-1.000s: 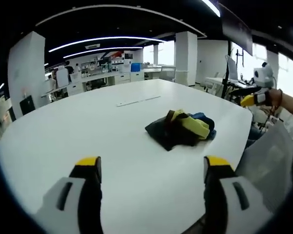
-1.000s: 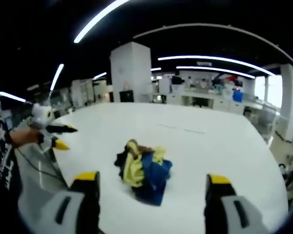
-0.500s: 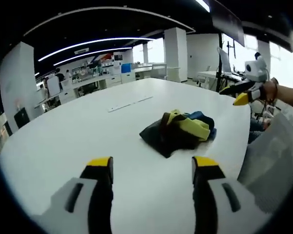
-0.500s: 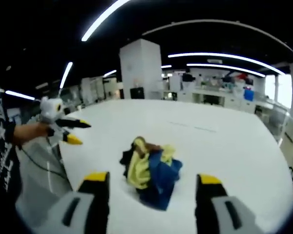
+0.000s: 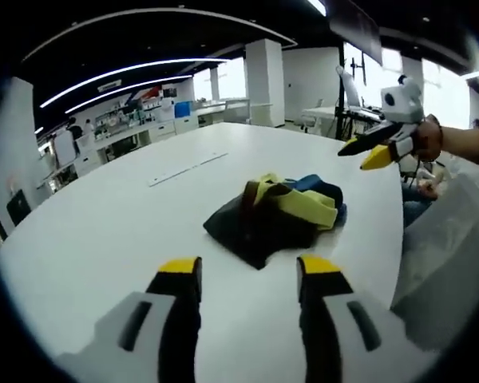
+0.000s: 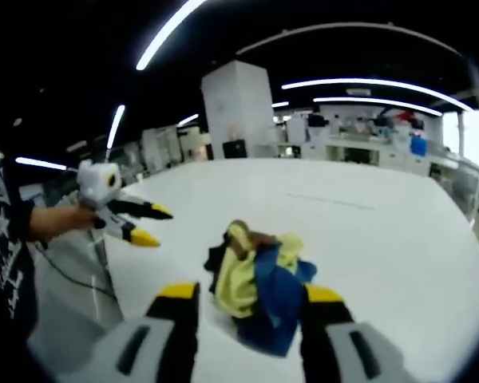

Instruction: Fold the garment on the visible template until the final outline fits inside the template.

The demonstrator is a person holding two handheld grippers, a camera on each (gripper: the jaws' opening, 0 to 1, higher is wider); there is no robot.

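Observation:
A crumpled garment [image 5: 275, 215] of black, yellow and blue cloth lies in a heap on the white table [image 5: 104, 231]. In the left gripper view my left gripper [image 5: 249, 271] stands open just short of the heap's black edge. My right gripper [image 5: 353, 158] hovers open above the table's right edge, held by a hand. In the right gripper view the garment [image 6: 263, 275] sits right between and beyond my right gripper [image 6: 251, 294], whose jaws are apart with nothing held. My left gripper [image 6: 164, 228] hangs open at the left, over the table's edge.
A thin pale strip [image 5: 188, 167] is marked on the table beyond the garment, also visible as the strip [image 6: 331, 201]. A dark sleeve [image 6: 4, 263] is at the left. Desks, pillars and chairs stand far behind. The table edge [image 5: 399, 239] runs close on the right.
Both grippers have come closer to the garment, and the jaws of each have narrowed while staying open. The garment has not moved.

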